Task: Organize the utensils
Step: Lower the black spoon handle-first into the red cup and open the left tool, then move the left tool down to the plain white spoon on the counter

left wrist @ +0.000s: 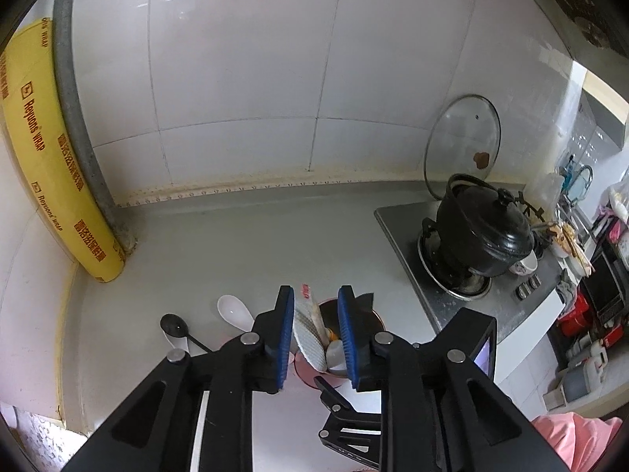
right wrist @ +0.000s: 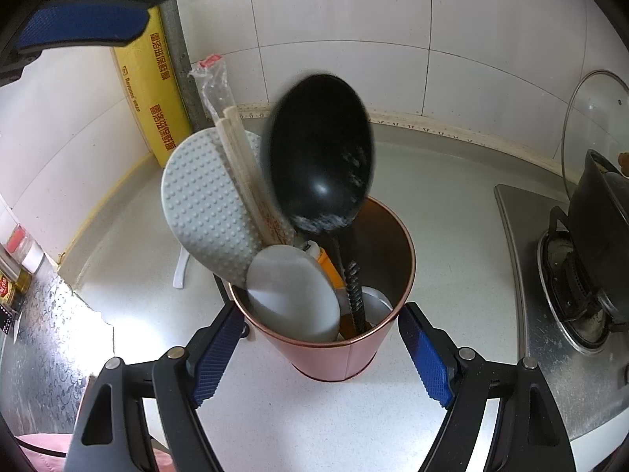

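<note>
A pink metal holder stands on the grey counter, and my right gripper is shut on it, one blue pad against each side near the rim. Inside stand a dotted white rice paddle, wrapped chopsticks, a flat white spoon and a black ladle, whose bowl is blurred. My left gripper hangs open above the holder with nothing between its pads; one pad shows at the top left. A white spoon and a black spoon lie on the counter to the left.
A yellow cling-wrap box leans in the back left corner. A black pot sits on the stove at the right, with a glass lid against the tiled wall. Spice bottles stand at the far left. A pink sleeve shows low right.
</note>
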Demonstrator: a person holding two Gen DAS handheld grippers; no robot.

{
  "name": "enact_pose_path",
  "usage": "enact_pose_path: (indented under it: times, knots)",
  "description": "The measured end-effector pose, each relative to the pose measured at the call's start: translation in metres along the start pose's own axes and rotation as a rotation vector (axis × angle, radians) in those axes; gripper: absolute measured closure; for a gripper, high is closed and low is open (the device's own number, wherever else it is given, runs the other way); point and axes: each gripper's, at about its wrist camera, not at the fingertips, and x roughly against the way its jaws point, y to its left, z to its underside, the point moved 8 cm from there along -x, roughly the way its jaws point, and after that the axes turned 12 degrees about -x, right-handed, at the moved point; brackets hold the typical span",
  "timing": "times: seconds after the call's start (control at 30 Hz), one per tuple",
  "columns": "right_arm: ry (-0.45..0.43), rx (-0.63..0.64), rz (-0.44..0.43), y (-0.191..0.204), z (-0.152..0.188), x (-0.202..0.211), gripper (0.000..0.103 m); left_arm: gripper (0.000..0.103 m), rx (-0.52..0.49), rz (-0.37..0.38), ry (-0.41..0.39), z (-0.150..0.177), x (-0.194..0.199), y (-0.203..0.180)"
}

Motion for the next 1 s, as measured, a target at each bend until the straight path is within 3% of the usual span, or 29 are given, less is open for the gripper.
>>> enact_pose_path:
  times: [0.07, 0.17, 0.43, 0.7, 1.0]
  knots:
    - [0.0, 0.001, 0.001, 0.0, 0.0, 0.0, 0.02, 0.079, 0.019, -0.008, -0.007, -0.001, 0.003, 0.007]
    - [0.0, 0.001, 0.002, 0.001, 0.0, -0.001, 0.02, 0.069, 0.046, -0.023, -0.016, -0.001, 0.006, 0.017]
    - [-0.002, -0.002, 0.0, 0.0, 0.0, -0.001, 0.02, 0.061, 0.137, -0.067, -0.008, 0.007, 0.007, 0.049]
    - [-0.002, -0.007, -0.001, 0.0, 0.0, -0.001, 0.02, 0.047, 0.256, -0.137, 0.047, 0.028, 0.005, 0.089]
    - [-0.004, -0.013, -0.005, -0.002, -0.003, -0.002, 0.02, 0.045, 0.399, -0.212, 0.13, 0.068, -0.001, 0.136]
